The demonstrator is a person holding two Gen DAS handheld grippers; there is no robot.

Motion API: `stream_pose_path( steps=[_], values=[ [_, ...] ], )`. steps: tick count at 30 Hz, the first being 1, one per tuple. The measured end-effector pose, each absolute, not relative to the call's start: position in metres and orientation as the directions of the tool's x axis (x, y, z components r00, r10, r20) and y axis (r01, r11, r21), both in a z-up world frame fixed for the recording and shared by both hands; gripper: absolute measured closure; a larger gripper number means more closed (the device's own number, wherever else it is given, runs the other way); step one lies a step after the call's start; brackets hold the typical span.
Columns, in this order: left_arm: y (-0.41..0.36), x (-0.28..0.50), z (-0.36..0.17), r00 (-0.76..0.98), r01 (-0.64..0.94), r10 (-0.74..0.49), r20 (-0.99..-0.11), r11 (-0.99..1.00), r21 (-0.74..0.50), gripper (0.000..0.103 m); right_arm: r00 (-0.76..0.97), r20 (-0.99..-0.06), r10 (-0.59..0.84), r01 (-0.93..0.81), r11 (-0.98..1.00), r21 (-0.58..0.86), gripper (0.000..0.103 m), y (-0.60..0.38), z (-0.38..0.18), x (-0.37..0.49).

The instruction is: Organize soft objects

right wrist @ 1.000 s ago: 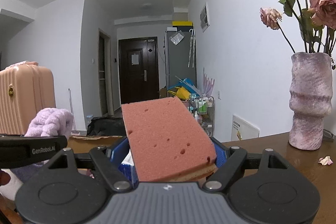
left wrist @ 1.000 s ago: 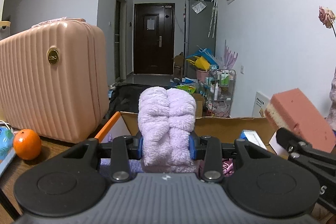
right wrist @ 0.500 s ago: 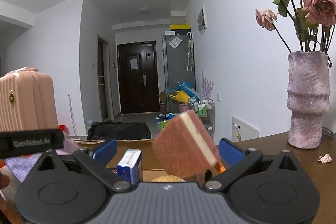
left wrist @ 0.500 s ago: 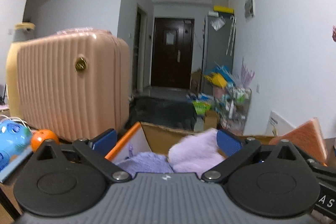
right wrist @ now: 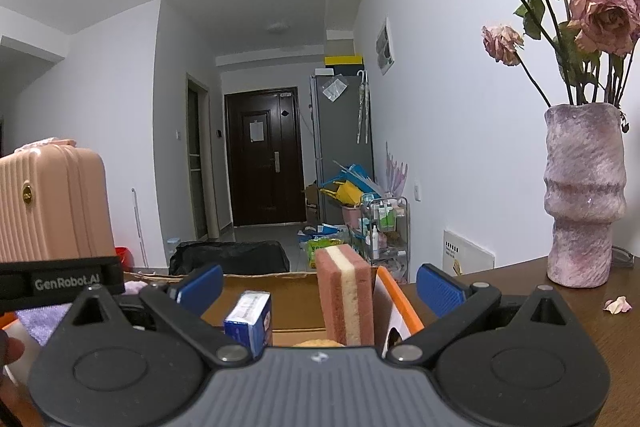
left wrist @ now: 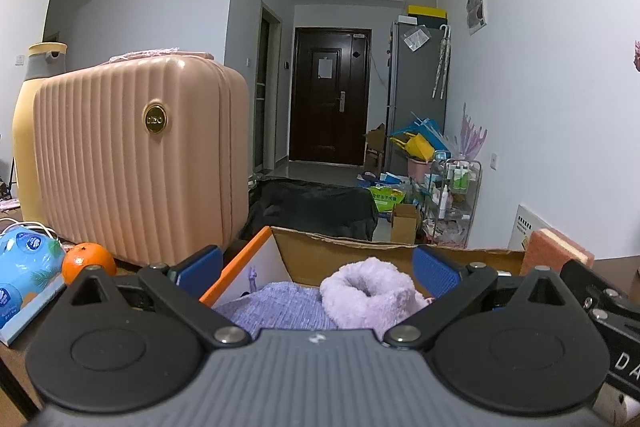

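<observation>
My left gripper stands wide open just above an open cardboard box. A fluffy lilac towel roll lies in the box below the blue pads, on a purple knitted cloth, touched by neither pad. My right gripper is wide open too, over the right part of the same box. A pink sponge with a cream layer stands on edge in the box beside the orange flap, free of the pads. In the left wrist view the sponge shows at the box's right end.
A pink ribbed suitcase stands left of the box, with an orange and a blue tissue pack in front of it. A small blue carton sits in the box. A vase of dried roses stands on the wooden table at right.
Both grippers opened. The lilac towel roll dropped from the left gripper into the box. The pink sponge fell from the right gripper and now stands on edge in the box.
</observation>
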State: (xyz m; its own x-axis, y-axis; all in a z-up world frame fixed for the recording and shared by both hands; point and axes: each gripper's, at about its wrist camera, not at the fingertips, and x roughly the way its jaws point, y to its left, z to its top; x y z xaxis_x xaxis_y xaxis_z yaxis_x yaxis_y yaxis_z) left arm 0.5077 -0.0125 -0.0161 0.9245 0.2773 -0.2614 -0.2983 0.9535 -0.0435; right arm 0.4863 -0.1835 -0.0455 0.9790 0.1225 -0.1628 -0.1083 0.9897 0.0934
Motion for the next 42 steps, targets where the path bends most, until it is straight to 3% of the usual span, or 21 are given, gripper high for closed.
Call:
stream_pose_path(
  steps=[19,42],
  values=[
    [-0.001,0.471,-0.016,0.918,-0.325,0.305,-0.255,0.945,-0.039,0.000,0.988,-0.105,0.110,-0.105,0.993,0.056,0.000,-0.202,-0.042,0.449],
    [-0.012,0.359,-0.016,0.911,-0.305,0.290,-0.293,0.952,-0.005,0.000,0.984,-0.152,0.097,-0.093,0.995,0.036,0.000,-0.223,-0.038,0.341]
  ],
)
